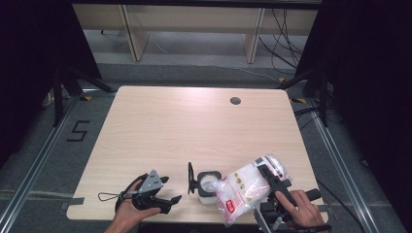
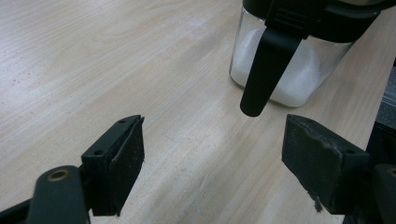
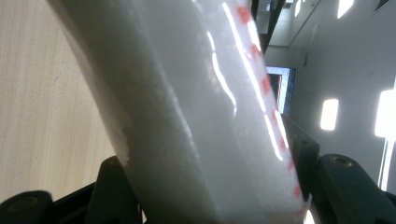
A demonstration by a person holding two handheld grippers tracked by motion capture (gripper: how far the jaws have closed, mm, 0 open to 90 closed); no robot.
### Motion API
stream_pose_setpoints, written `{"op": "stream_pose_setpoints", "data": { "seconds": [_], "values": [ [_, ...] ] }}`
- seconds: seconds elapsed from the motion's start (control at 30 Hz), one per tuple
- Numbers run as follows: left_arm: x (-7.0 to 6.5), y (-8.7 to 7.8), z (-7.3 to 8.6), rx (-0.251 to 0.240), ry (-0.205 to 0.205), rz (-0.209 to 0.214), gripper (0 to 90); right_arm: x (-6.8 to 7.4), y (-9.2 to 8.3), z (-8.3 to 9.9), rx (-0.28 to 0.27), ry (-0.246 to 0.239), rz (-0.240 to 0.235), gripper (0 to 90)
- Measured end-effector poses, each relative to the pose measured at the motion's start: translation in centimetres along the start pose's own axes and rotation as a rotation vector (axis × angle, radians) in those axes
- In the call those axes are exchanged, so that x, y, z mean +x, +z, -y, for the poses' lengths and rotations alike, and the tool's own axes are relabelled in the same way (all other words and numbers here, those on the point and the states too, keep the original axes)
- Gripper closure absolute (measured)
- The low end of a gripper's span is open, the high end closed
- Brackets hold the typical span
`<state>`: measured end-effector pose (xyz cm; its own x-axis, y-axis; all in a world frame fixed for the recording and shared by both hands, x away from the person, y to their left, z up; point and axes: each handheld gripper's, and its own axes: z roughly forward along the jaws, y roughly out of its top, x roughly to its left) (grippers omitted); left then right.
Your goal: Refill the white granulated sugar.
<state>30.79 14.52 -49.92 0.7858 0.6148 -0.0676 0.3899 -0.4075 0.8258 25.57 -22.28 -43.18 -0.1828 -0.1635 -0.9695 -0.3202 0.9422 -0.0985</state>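
I am holding a bag (image 1: 245,189) of white grains in the right gripper (image 1: 272,182), and the jaws are clamping it about half-way open, one on each flat side. In the right gripper view the bag (image 3: 196,116) is rising from between the two jaws, white and glossy, with red print running along its right edge. In the high view the bag is lying tilted over the near right part of the table (image 1: 194,126), its lower end pointing at the near edge and its side leaning against the jar (image 1: 208,185).

The jar is standing upright near the front edge, just left of the bag, and I am seeing white grains inside it through the open top. Its black lid (image 1: 191,177) is standing flipped up on the left side of the jar. In the left gripper view the jar (image 2: 299,70) is showing a clear wall with a white heap at the bottom, and a black tab (image 2: 268,70) is hanging down from the dark rim in front of the glass.

The left gripper (image 1: 163,191) is resting in my left hand (image 1: 128,211) at the near left, well apart from the jar. Its jaws are standing wide with nothing between them but bare wood.
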Motion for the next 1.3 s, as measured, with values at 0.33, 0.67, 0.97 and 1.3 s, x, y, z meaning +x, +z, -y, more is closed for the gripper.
{"op": "stream_pose_setpoints", "data": {
  "seconds": [0.33, 0.67, 0.97, 1.3],
  "values": [
    [0.13, 0.02, 0.03, -0.004, 0.031, 0.000, 20.5, 0.16, -0.04, 0.49, 0.014, 0.032, -0.007, 46.8],
    [0.07, -0.06, 0.13, 0.010, 0.019, -0.006, 20.5, 0.06, -0.12, 0.62, 0.008, 0.023, -0.008, 46.9],
    [0.13, -0.05, 0.03, 0.003, 0.012, -0.012, 20.5, 0.12, -0.14, 0.45, 0.011, 0.030, -0.002, 46.9],
    [0.01, 0.01, 0.10, -0.004, 0.002, -0.007, 20.5, 0.28, -0.30, 0.48, 0.021, 0.076, -0.013, 47.0]
  ]
}}
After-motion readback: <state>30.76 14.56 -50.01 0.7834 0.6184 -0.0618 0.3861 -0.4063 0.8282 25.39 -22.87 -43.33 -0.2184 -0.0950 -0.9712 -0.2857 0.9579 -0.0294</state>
